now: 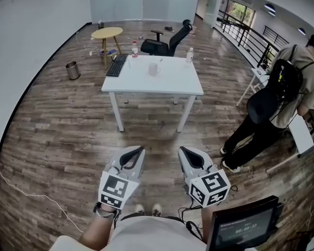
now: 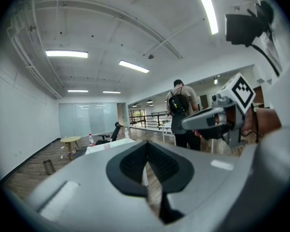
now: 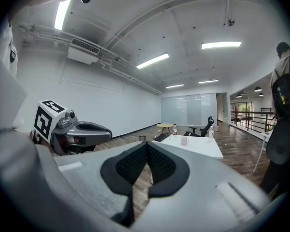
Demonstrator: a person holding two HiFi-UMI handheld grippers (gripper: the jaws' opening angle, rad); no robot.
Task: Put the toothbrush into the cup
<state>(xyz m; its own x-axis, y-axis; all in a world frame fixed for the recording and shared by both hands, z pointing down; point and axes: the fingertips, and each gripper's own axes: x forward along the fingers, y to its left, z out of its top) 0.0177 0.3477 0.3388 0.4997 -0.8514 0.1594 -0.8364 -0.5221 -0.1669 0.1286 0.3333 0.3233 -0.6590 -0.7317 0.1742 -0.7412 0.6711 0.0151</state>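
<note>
Standing well back from white table (image 1: 170, 88), its near long edge facing.
Left gripper (image 1: 140, 150): jaws pressed tip to tip, nothing between.
Right gripper (image 1: 182, 149): likewise closed, pads meeting, empty.
Both held low, side by side, not touching, pointing toward table.
Cup (image 1: 154, 69): upright near table middle, slightly toward far edge.
Toothbrush (image 1: 160, 60): thin pale sliver lying just beyond cup, toward far edge; too small to confirm.
Keyboard (image 1: 116, 65) along left edge at far corner; bottle (image 1: 135, 49) at far edge; second bottle (image 1: 189, 55) at far right corner.
Person with backpack (image 1: 285, 88) well right of table.
</note>
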